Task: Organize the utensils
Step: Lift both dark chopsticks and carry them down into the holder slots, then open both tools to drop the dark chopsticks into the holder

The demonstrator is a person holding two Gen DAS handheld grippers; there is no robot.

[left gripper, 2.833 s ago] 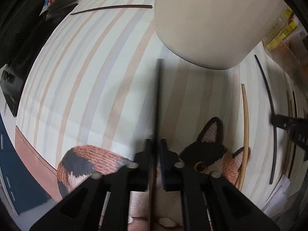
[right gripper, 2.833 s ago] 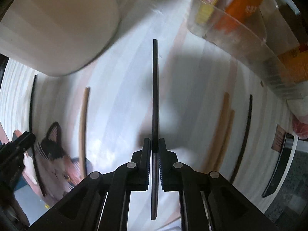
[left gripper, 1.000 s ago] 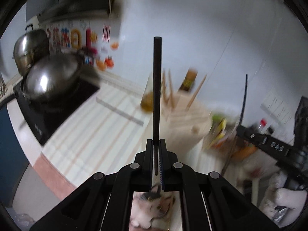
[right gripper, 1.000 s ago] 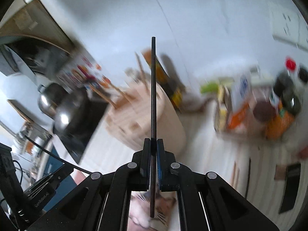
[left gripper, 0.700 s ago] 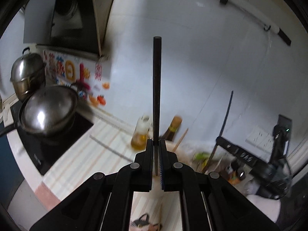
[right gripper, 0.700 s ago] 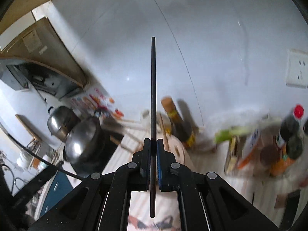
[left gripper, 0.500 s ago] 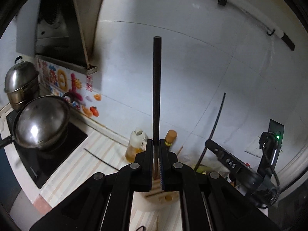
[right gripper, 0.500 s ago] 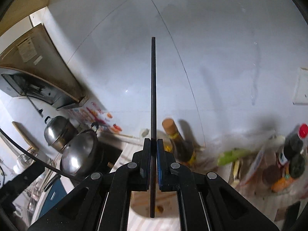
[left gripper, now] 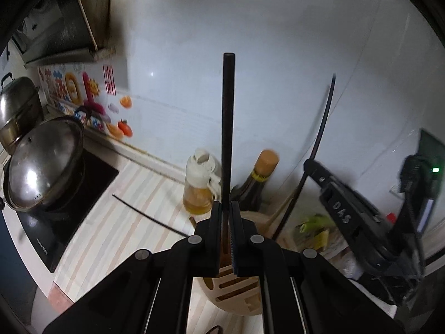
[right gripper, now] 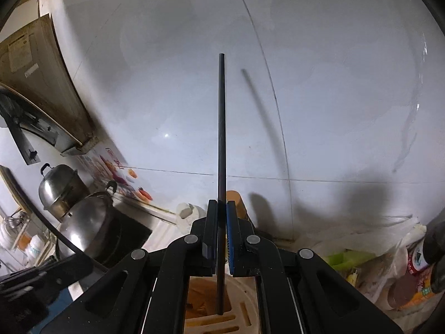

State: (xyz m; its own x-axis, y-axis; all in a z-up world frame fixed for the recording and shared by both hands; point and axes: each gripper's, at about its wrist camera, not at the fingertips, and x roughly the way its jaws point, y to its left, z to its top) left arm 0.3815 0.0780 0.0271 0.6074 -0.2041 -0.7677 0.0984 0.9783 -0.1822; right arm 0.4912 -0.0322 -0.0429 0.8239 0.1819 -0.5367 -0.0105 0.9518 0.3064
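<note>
Left tool (left gripper: pixel 225 217) and right tool (right gripper: pixel 219 217) each clamp black chopstick; holder (left gripper: pixel 236 292) half hidden.

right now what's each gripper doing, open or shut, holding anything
Left gripper: shut on a black chopstick, above the wooden utensil holder.
Right gripper: shut on another black chopstick.

The left tongs (left gripper: pixel 225 222) are clamped on a black chopstick (left gripper: pixel 228 128) that stands straight up in the view. Just below them sits a pale wooden utensil holder (left gripper: pixel 236 292) with slots in its top. Behind it, at the desk's (left gripper: pixel 116 228) back edge, stand an oil jug (left gripper: pixel 198 183) and a dark bottle (left gripper: pixel 250 186). Another black chopstick (left gripper: pixel 147 214) lies on the striped desk. At right, the right tongs (left gripper: pixel 314 167) hold a second black chopstick (left gripper: pixel 322 128). A lidded wok (left gripper: pixel 44 164) sits at the left edge.
</note>
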